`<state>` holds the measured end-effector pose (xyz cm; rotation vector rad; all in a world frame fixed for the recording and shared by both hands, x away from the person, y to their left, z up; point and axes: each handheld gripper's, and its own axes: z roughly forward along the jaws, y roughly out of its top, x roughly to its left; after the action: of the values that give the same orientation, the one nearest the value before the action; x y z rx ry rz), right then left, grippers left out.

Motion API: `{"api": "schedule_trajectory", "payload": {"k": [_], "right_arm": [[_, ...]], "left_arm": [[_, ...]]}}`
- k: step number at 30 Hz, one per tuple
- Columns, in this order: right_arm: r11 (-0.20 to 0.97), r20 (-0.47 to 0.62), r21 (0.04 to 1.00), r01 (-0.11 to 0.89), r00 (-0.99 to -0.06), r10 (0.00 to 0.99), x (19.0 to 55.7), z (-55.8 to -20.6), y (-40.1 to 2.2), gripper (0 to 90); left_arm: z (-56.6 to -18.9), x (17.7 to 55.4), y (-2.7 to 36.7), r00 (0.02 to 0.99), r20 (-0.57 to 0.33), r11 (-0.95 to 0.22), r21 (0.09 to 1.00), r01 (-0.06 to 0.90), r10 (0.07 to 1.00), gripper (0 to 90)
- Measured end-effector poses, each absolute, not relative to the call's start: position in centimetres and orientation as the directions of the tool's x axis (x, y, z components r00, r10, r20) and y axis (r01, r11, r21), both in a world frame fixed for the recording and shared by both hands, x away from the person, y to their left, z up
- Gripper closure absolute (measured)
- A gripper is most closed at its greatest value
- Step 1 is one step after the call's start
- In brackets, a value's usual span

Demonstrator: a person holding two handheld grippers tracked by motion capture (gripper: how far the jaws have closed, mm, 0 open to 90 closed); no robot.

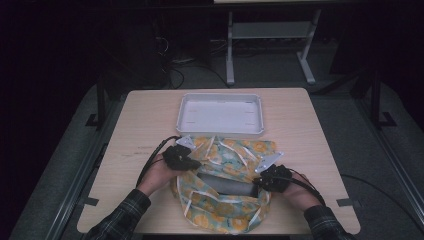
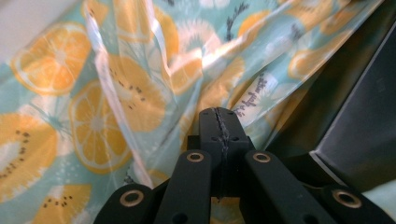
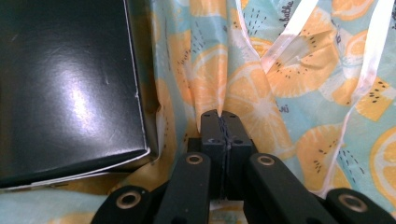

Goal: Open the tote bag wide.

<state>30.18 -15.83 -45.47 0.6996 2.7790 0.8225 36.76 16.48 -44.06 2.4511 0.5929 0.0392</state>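
Note:
A thin sheet printed with orange and kiwi slices (image 1: 227, 152) lies crumpled on the table's near half, with a black box (image 1: 225, 184) resting on it. My left gripper (image 1: 192, 162) is at the sheet's left side, jaws shut, pinching a fold of the sheet (image 2: 93, 126) at its tips (image 2: 218, 112); the box's dark side (image 2: 364, 121) is to the right. My right gripper (image 1: 260, 185) sits at the box's right end, shut (image 3: 219, 114) on a pleat of the sheet (image 3: 303, 93) beside the box (image 3: 70, 84).
A white rectangular tray (image 1: 182, 115) stands just beyond the sheet at the middle of the wooden table (image 1: 310, 130). Both forearms in plaid sleeves come in from the near edge. Cables trail back from each gripper.

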Motion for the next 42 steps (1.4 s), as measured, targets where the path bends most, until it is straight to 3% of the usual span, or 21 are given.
{"api": "schedule_trajectory", "payload": {"k": [11, 15, 26, 37, 42], "right_arm": [[0.731, -0.015, 0.549, 0.404, -0.87, 0.493, 30.4, -45.3, -16.3, 82.3], [0.662, 0.042, 0.601, 0.448, -0.845, 0.533, 30.5, -44.5, -17.5, 77.5], [0.569, 0.081, 0.687, 0.452, -0.826, 0.558, 29.1, -41.2, -19.2, 66.5], [0.56, 0.142, 0.725, 0.401, -0.882, 0.449, 25.2, -40.0, -19.2, 61.5], [0.589, 0.149, 0.707, 0.392, -0.897, 0.417, 24.8, -40.5, -18.2, 63.5]], "left_arm": [[-45.0, 36.6, 16.2, 0.9, -0.103, -0.736, 0.539, 0.409, 0.424, 90.0], [-45.1, 36.4, 16.2, 0.896, -0.108, -0.732, 0.539, 0.417, 0.431, 90.0], [-45.1, 36.4, 16.3, 0.899, -0.107, -0.736, 0.536, 0.413, 0.425, 90.0], [-45.1, 36.4, 16.2, 0.897, -0.112, -0.736, 0.533, 0.417, 0.427, 90.0], [-45.1, 36.4, 16.2, 0.897, -0.111, -0.736, 0.533, 0.417, 0.428, 90.0]]}}
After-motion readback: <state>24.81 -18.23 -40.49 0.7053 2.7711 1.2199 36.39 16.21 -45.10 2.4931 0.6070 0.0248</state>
